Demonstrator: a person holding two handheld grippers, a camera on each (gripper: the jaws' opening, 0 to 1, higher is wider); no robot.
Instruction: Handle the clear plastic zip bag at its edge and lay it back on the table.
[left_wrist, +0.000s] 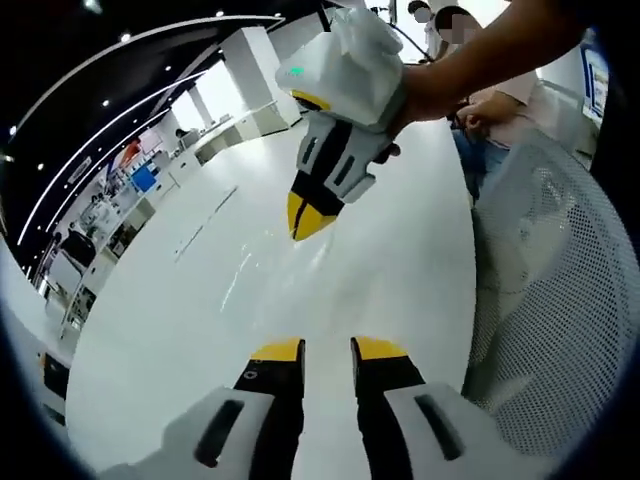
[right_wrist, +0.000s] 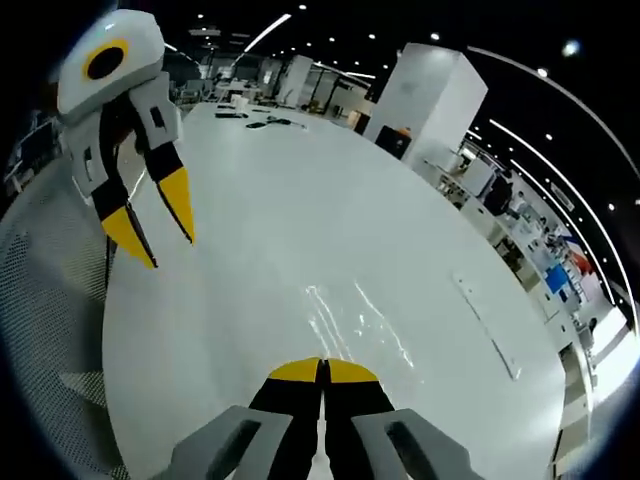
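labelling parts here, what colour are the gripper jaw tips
Yellow, on black jaws; clearest in the left gripper view on the left gripper.

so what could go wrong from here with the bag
The clear zip bag is just faint glints on the white table, so its edge is easy to miss. The right claw is shut, and whether it pinches the bag is unclear; it may be gripping nothing. The open left claw hovers close and could bump it.

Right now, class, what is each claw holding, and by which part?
Left claw is open, holding nothing. Right claw is shut by the edge of the clear bag; whether it grips it cannot be told.
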